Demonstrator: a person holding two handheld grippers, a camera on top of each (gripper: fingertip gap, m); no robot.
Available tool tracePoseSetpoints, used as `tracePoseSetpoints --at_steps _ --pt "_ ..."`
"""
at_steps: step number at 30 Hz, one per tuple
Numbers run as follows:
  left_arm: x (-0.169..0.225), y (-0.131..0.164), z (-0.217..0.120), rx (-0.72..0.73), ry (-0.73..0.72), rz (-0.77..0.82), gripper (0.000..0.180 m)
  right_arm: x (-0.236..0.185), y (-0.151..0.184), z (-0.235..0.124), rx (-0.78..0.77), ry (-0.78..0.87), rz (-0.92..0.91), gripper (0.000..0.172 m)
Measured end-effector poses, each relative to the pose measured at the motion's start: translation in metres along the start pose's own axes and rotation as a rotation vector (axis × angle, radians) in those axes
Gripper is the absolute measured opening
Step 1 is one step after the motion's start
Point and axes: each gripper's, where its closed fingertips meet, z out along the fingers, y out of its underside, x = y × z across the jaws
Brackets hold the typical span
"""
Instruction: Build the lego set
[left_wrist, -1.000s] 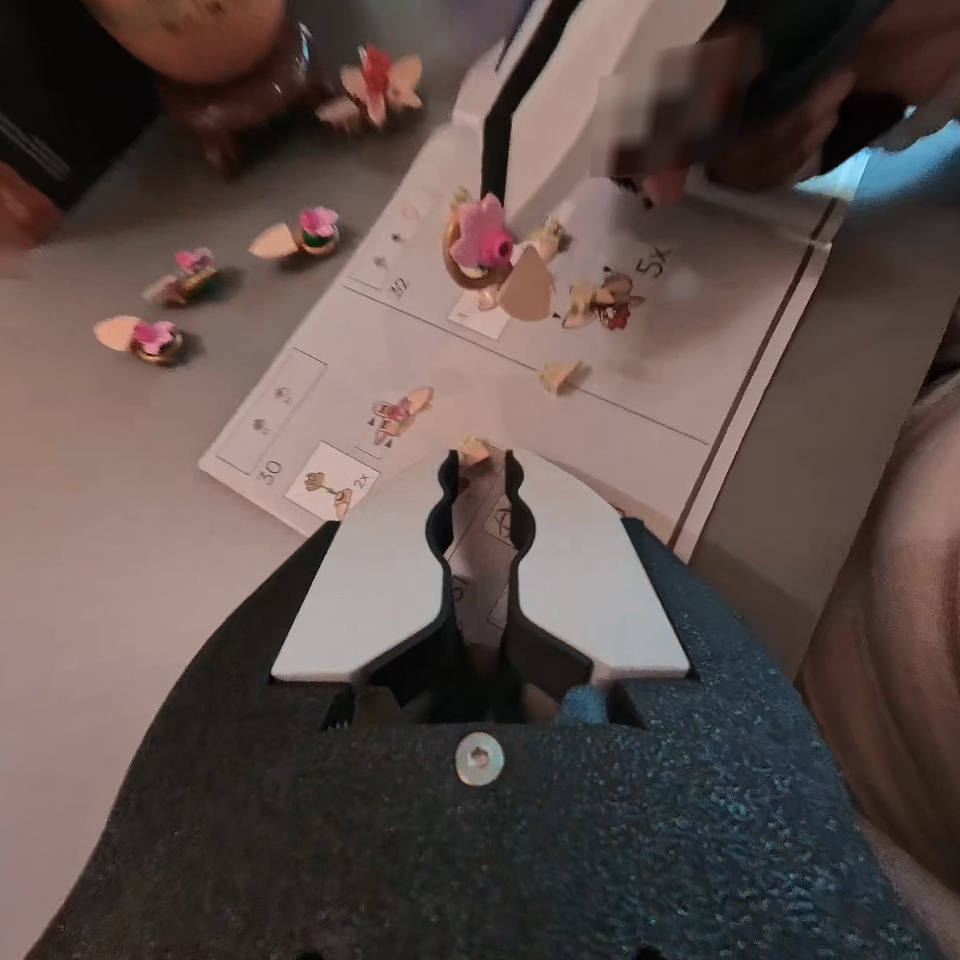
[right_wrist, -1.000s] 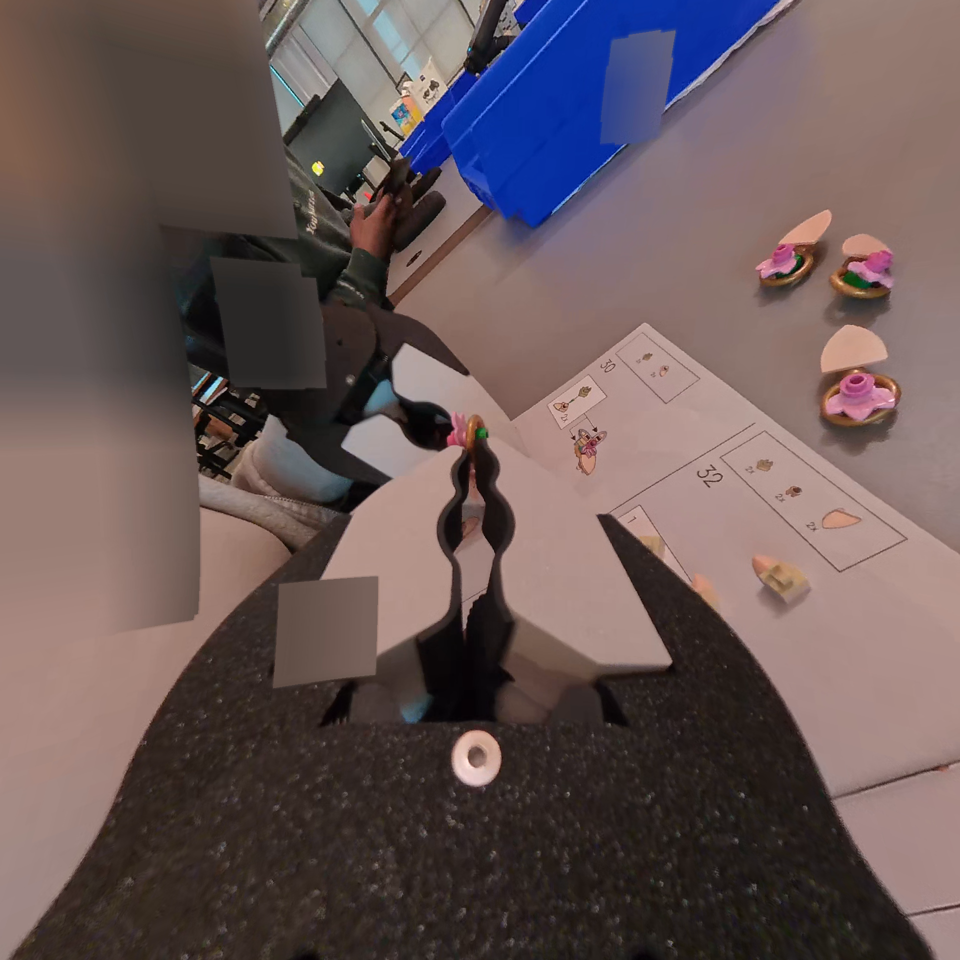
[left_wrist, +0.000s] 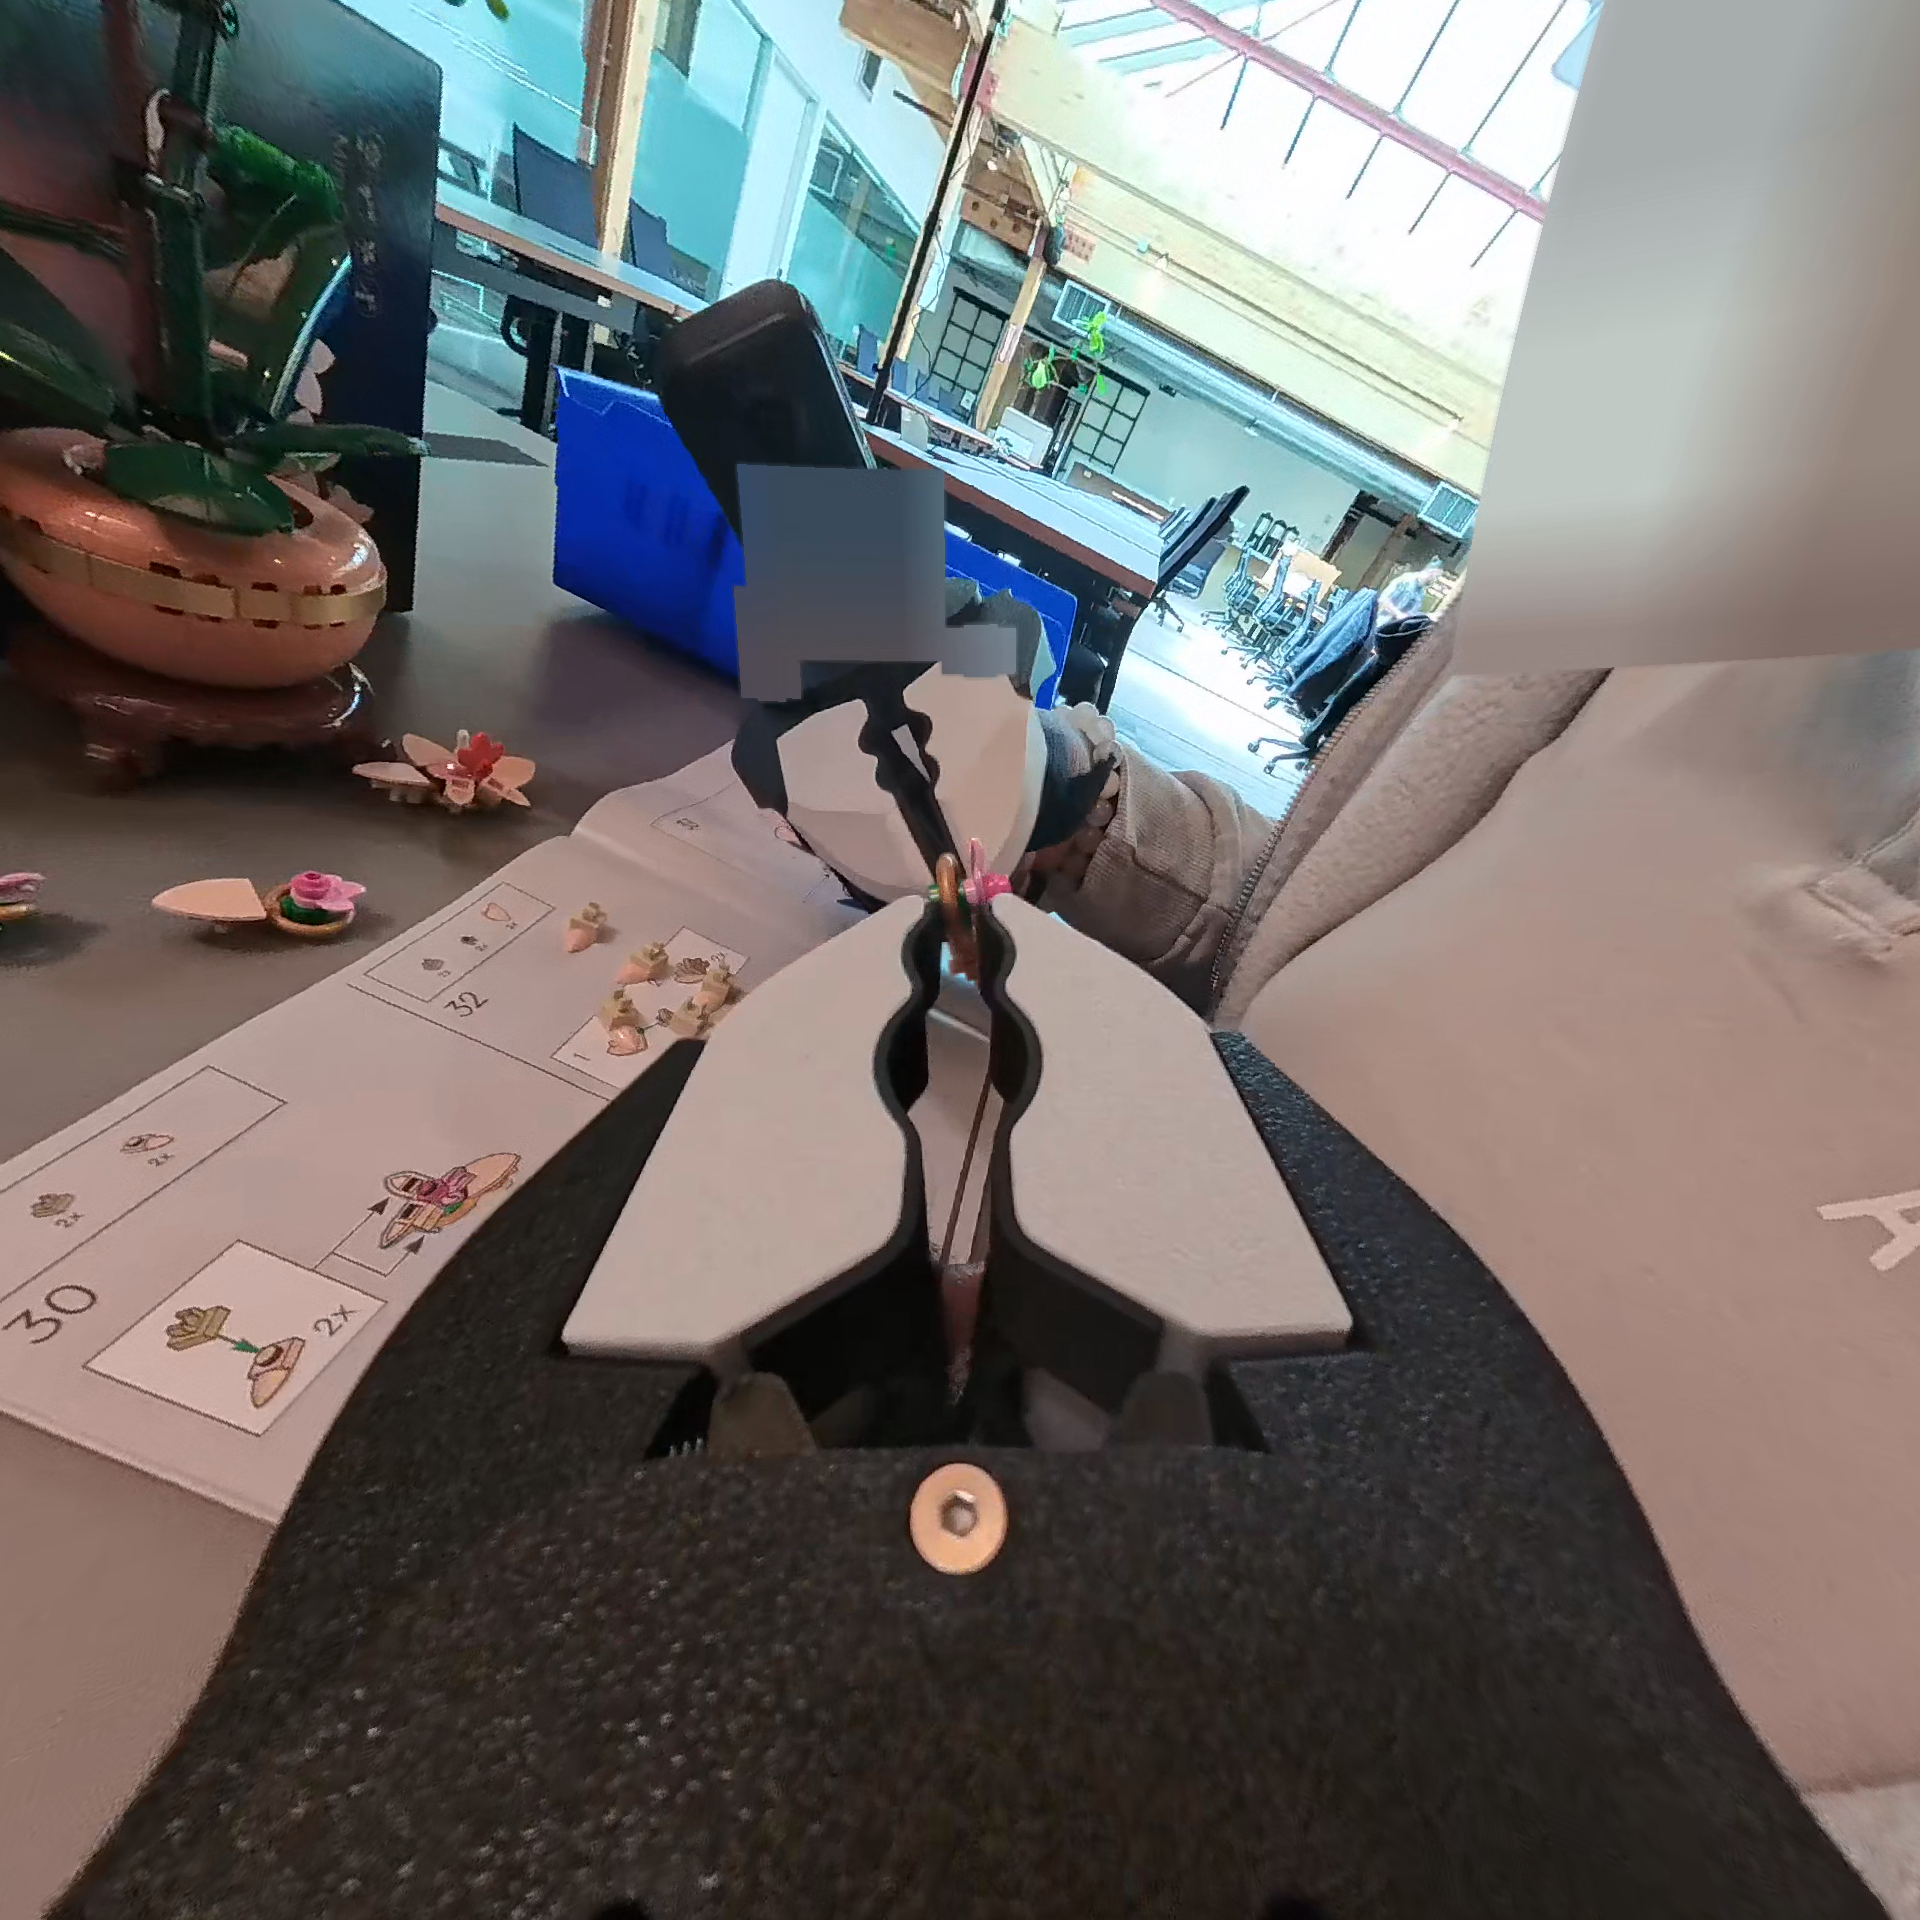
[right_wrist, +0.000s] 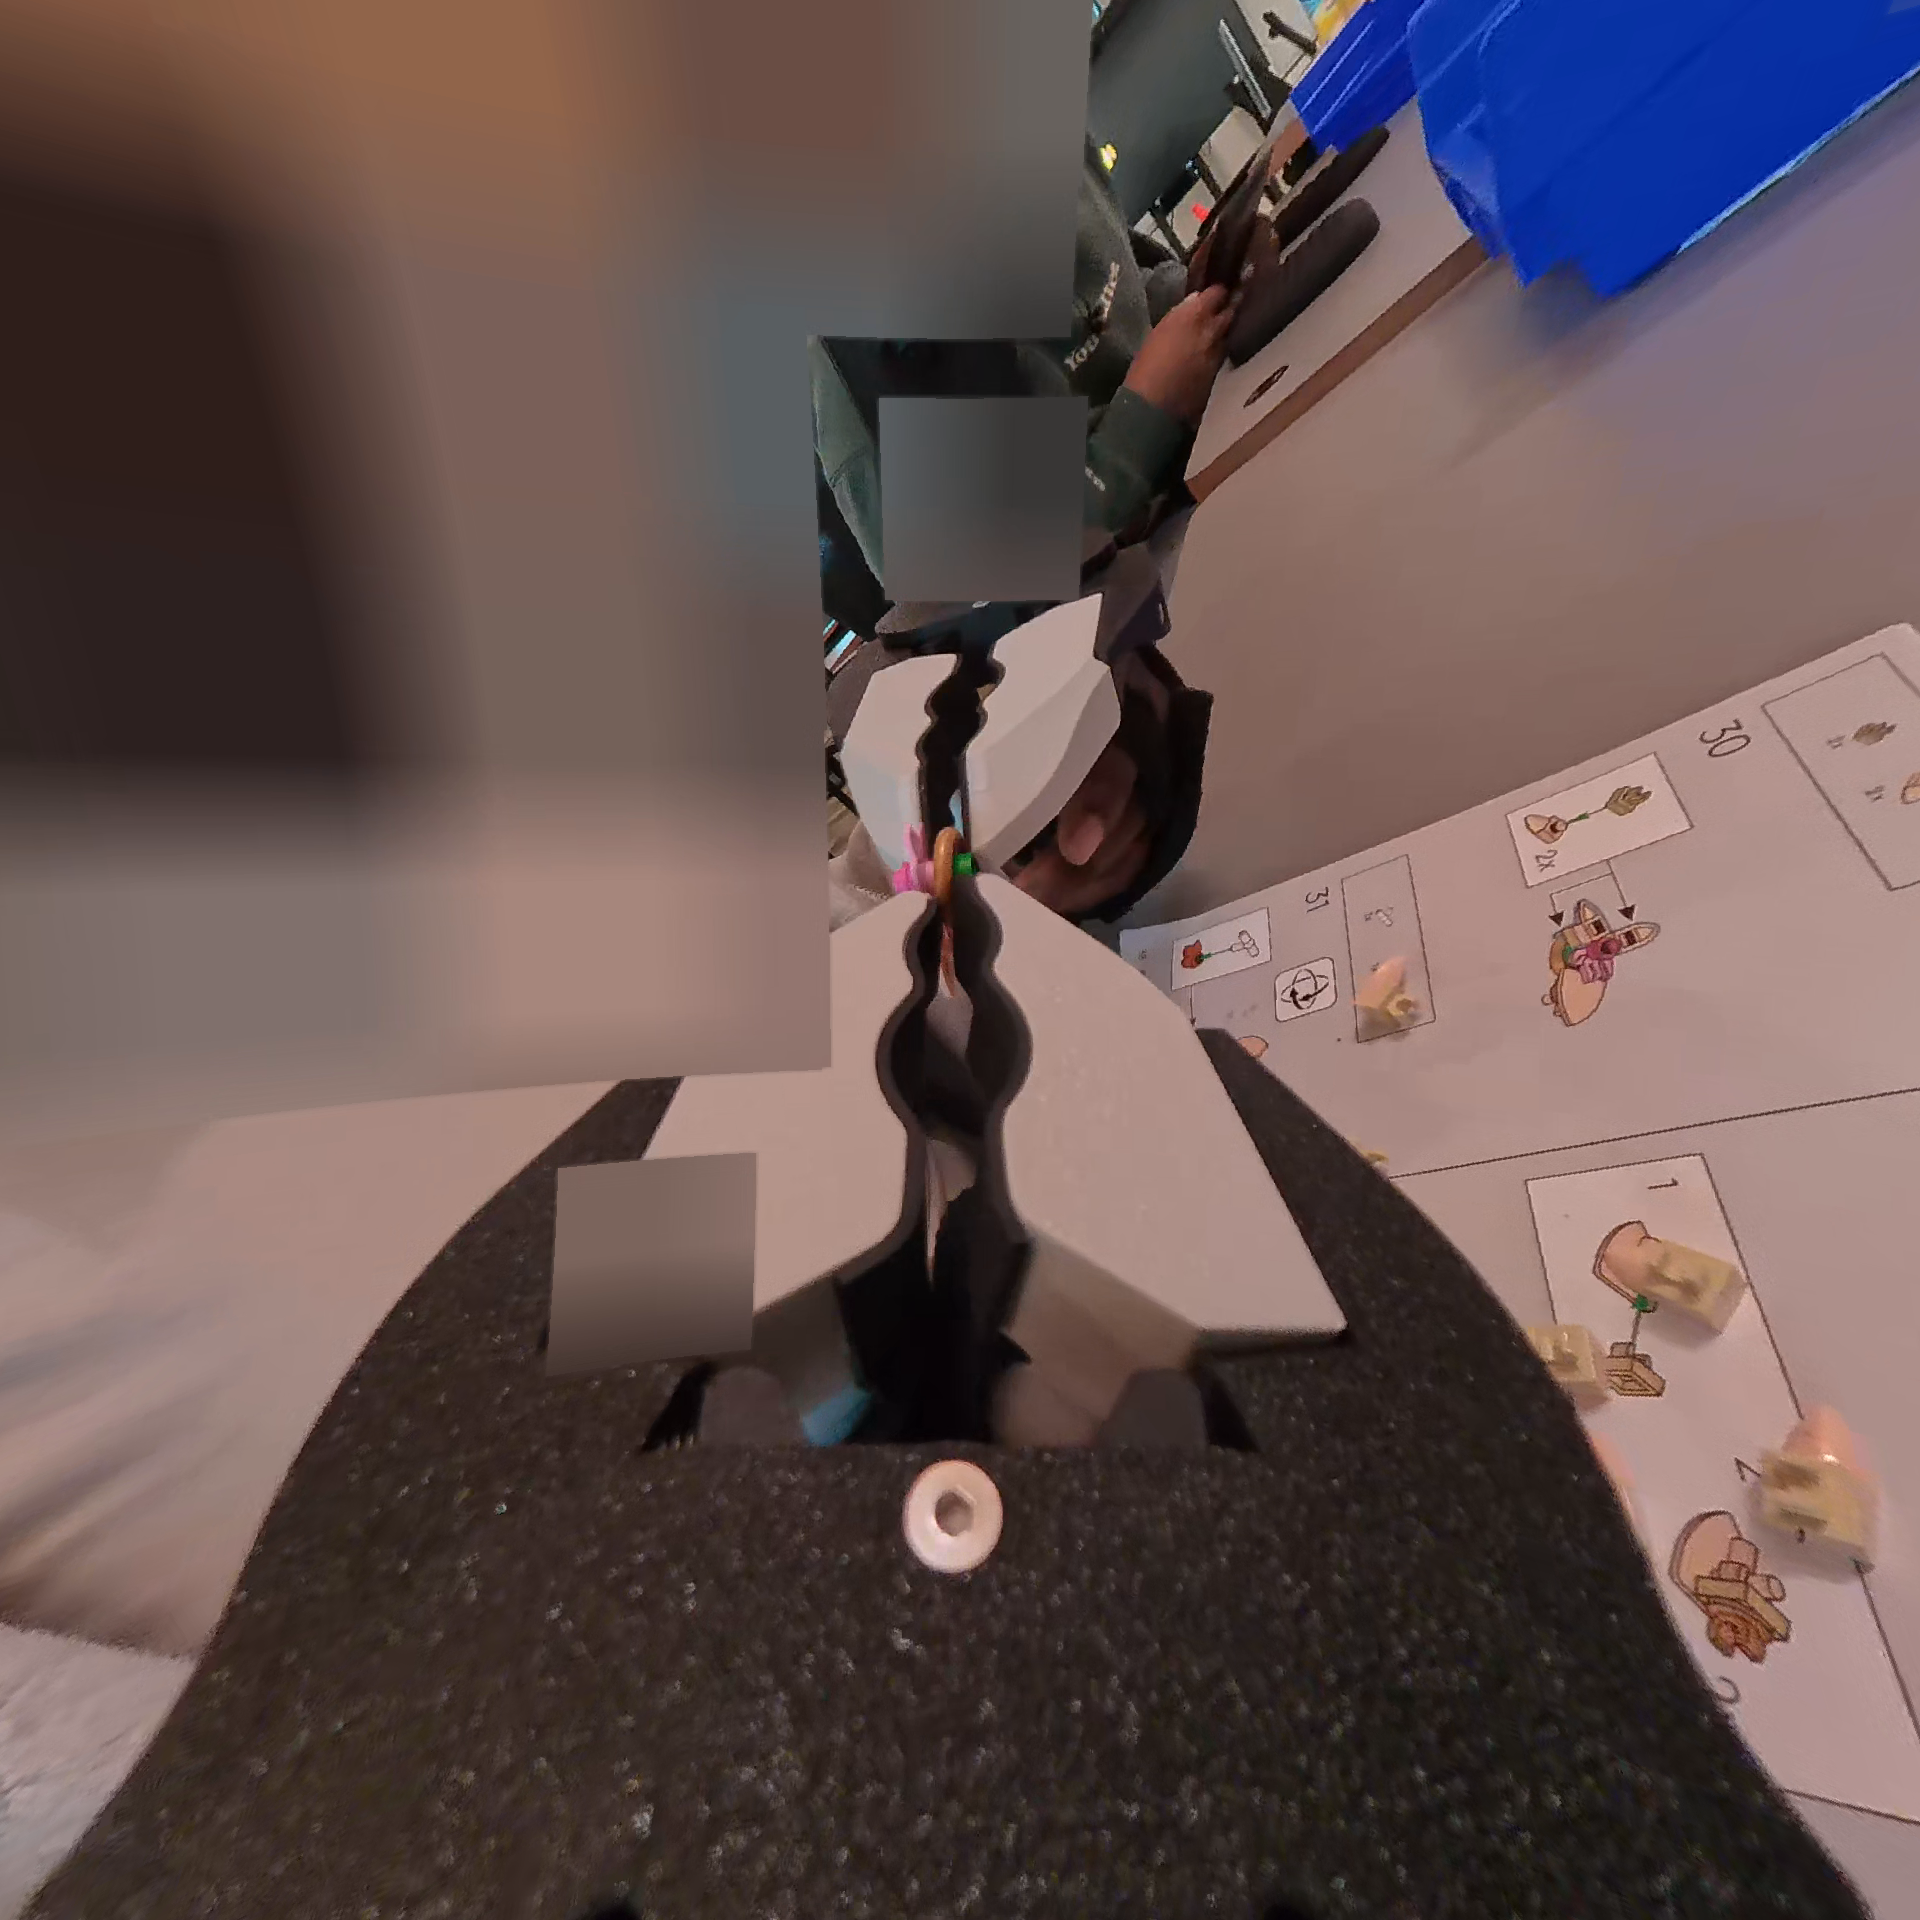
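**Grippers.** The left gripper and the right gripper meet tip to tip above the table, at the centre of both wrist views. Each has its jaws drawn nearly together on one shared item, a small gold plastic ring carrying a pink flower and a green stud. The ring sits edge-on between both sets of tips. Pad contact appears firm on either side, though part of it is hidden.

**Surroundings.**
- An open white instruction booklet lies flat at lower left of the left view.
- Loose cream and peach petal bricks are scattered on the booklet.
- A matching gold ring with a pink flower and a peach petal rests on the grey tabletop at left.
- A pink brick-built plant pot stands at upper left.
- A blue plastic bin stands beyond.
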Motion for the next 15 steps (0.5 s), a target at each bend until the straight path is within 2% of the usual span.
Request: tracePoseSetpoints --at_steps 1,15 --pt "-0.0006 0.001 -0.0007 0.0 -0.002 -0.003 0.006 0.0008 0.0009 0.0005 -0.001 0.003 0.003 0.001" --pt "-0.0088 0.0051 -0.0056 0.045 -0.035 -0.055 0.003 0.0103 0.0001 0.0023 0.045 0.04 0.01 0.002"
